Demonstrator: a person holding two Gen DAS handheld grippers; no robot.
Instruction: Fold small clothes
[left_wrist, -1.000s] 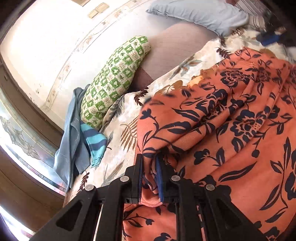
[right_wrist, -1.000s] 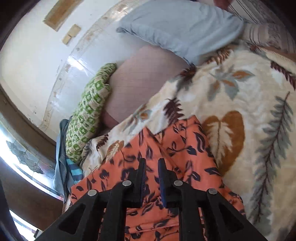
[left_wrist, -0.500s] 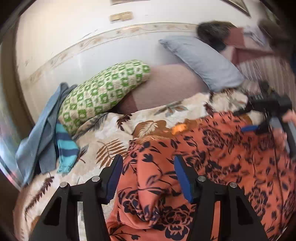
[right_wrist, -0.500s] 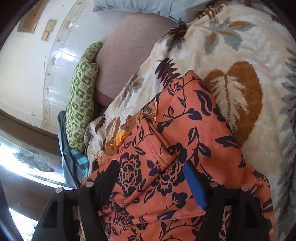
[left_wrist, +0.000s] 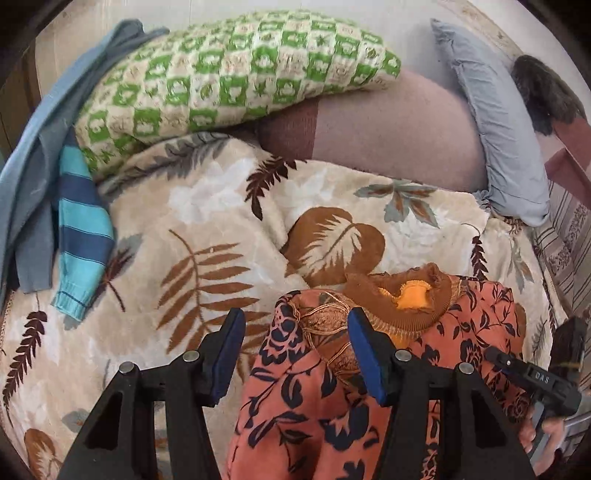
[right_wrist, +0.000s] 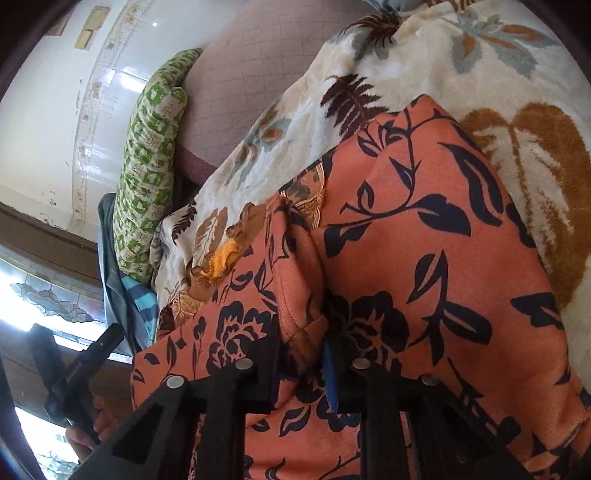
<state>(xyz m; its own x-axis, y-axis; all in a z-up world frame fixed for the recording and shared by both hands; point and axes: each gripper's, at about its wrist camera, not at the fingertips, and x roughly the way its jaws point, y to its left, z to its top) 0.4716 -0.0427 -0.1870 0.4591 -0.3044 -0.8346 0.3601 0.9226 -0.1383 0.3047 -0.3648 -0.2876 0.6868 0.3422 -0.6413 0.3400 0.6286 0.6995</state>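
An orange garment with dark blue flowers (left_wrist: 295, 406) lies bunched on a leaf-patterned blanket (left_wrist: 221, 221). Its brown and yellow neckline (left_wrist: 410, 295) points toward the pillows. My left gripper (left_wrist: 295, 317) is open and hovers over the garment's upper left edge. Cloth lies below and between its blue pads (left_wrist: 364, 347), and neither pad presses on it. In the right wrist view the garment (right_wrist: 424, 221) fills the foreground. My right gripper (right_wrist: 301, 332) has its jaws closing on a raised fold of it, and the cloth is pinched between the fingers.
A green checked pillow (left_wrist: 236, 74), a grey-blue pillow (left_wrist: 498, 129) and a mauve sheet (left_wrist: 388, 140) lie beyond the blanket. A blue striped garment (left_wrist: 81, 236) and grey-blue cloth (left_wrist: 33, 147) lie at the left. A tiled wall (right_wrist: 74, 92) stands behind the bed.
My left gripper let go of the garment's edge, opened, and swung round toward the neckline. My right gripper opened, sank lower over the garment, and closed on a fold.
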